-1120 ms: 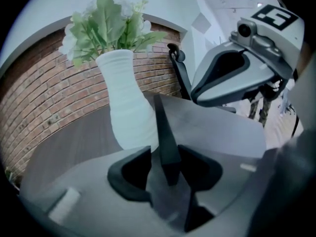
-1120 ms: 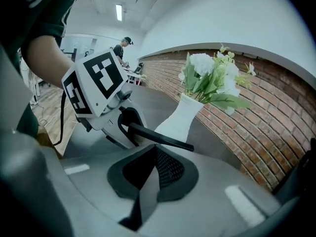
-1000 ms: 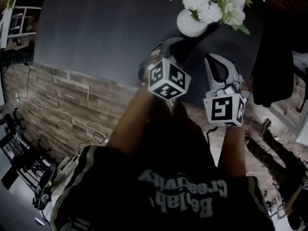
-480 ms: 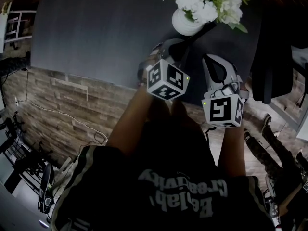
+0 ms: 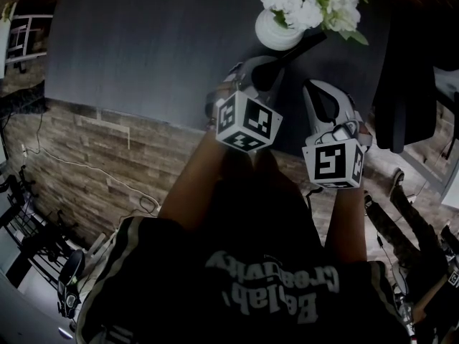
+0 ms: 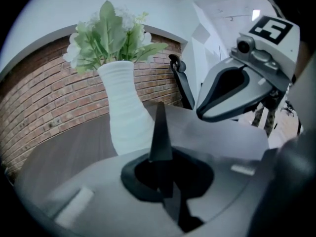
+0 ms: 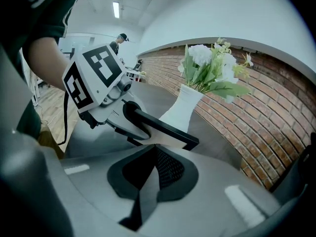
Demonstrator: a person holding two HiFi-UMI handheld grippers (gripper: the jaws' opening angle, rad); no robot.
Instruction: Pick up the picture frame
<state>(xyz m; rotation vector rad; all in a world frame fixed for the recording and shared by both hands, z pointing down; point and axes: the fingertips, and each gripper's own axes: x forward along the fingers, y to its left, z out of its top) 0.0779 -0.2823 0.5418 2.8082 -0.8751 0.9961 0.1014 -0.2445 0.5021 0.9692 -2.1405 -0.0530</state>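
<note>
Holding picture frame edge-on, clamped in my left jaws, hardly moved since moment ago; right jaws closed, empty, beside it. Pickup looks done.

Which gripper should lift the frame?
Left. The left gripper is shut on the frame, gripping its edge. The right gripper is shut just below the frame, holding nothing.
</note>
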